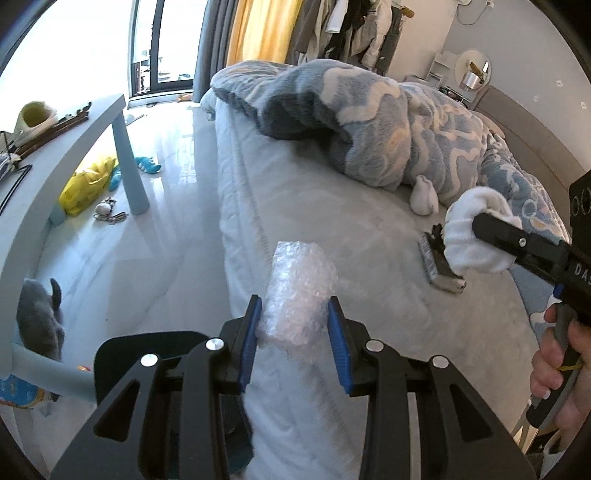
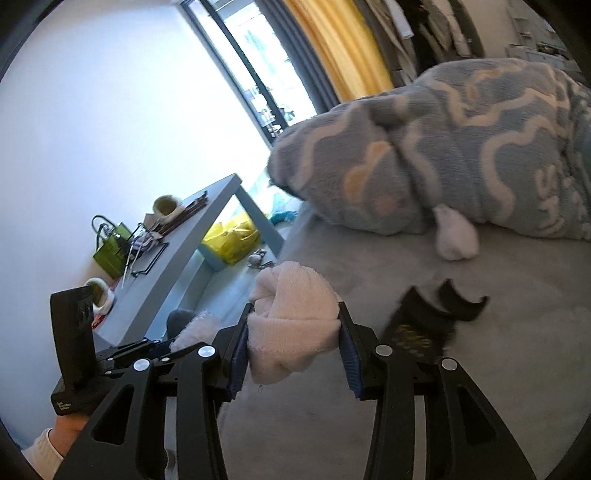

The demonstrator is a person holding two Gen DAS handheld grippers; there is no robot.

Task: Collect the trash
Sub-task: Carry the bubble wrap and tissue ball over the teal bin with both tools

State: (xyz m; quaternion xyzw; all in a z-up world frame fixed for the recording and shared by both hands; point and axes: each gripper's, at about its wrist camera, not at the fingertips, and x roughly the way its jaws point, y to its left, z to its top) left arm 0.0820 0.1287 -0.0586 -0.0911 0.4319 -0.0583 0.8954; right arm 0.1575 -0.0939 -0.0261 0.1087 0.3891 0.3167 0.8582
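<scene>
- Bubble wrap, crumpled into a roll, sits pinched between the blue pads of the left gripper above the edge of the grey bed.
- White rolled sock is clamped in the right gripper over the mattress.
- Black torn wrapper lies on the bed just beside that sock.
- Second white sock rests against the blue patterned blanket.

Across the upper right, a rumpled blue-and-white fleece blanket on the grey bed. At left, a pale blue surface (cluttered), with a yellow bag on the floor beneath. Upper centre: yellow curtain, hanging clothes.
</scene>
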